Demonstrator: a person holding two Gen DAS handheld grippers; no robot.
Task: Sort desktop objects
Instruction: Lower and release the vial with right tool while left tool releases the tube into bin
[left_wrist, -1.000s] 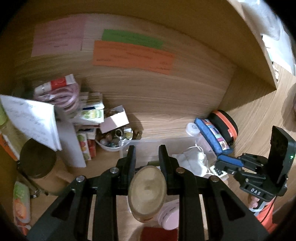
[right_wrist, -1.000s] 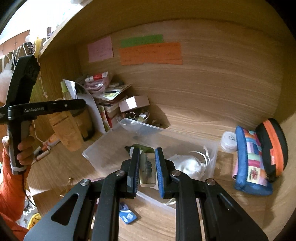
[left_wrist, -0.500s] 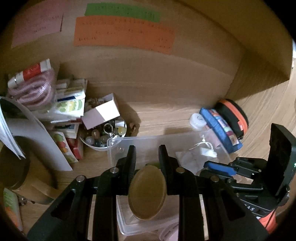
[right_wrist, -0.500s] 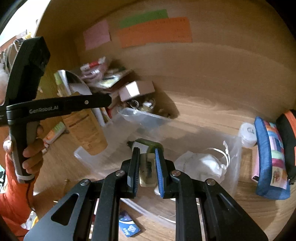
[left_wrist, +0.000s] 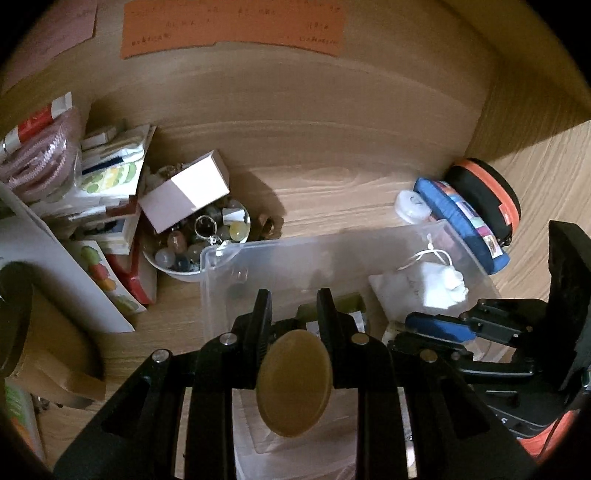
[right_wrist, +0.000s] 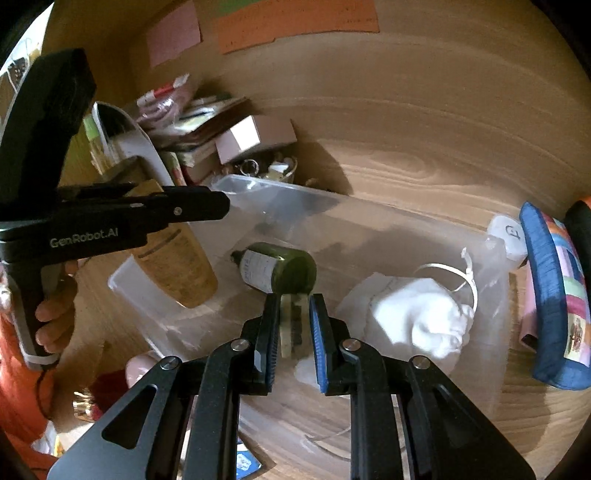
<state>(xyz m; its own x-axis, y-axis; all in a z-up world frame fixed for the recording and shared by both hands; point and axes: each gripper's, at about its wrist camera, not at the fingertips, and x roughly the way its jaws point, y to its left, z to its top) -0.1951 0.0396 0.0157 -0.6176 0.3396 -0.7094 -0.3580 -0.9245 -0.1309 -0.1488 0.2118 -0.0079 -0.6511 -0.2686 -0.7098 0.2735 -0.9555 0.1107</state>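
Note:
My left gripper (left_wrist: 293, 306) is shut on a tan bottle (left_wrist: 293, 382), seen bottom-on; in the right wrist view this bottle (right_wrist: 173, 266) hangs over the left end of a clear plastic bin (right_wrist: 491, 280). My right gripper (right_wrist: 293, 306) is shut on a small clear block with dark parts inside (right_wrist: 291, 325), held over the bin. A dark green bottle (right_wrist: 280, 267) lies in the bin beside a white drawstring pouch (right_wrist: 421, 317). The bin (left_wrist: 221, 258) and pouch (left_wrist: 424, 284) show in the left wrist view, with the right gripper (left_wrist: 439, 326) low at the right.
A bowl of trinkets (left_wrist: 199, 243) and a pink box (left_wrist: 184, 190) sit behind the bin, next to stacked packets (left_wrist: 110, 173). A blue pouch (right_wrist: 554, 295), an orange-black case (left_wrist: 487, 192) and a white round case (left_wrist: 410, 206) lie right. The wooden back wall carries paper notes (left_wrist: 229, 26).
Both grippers moved forward and down over the bin with their objects. The tan bottle now hangs above the bin's left end, and the clear block is lower inside it.

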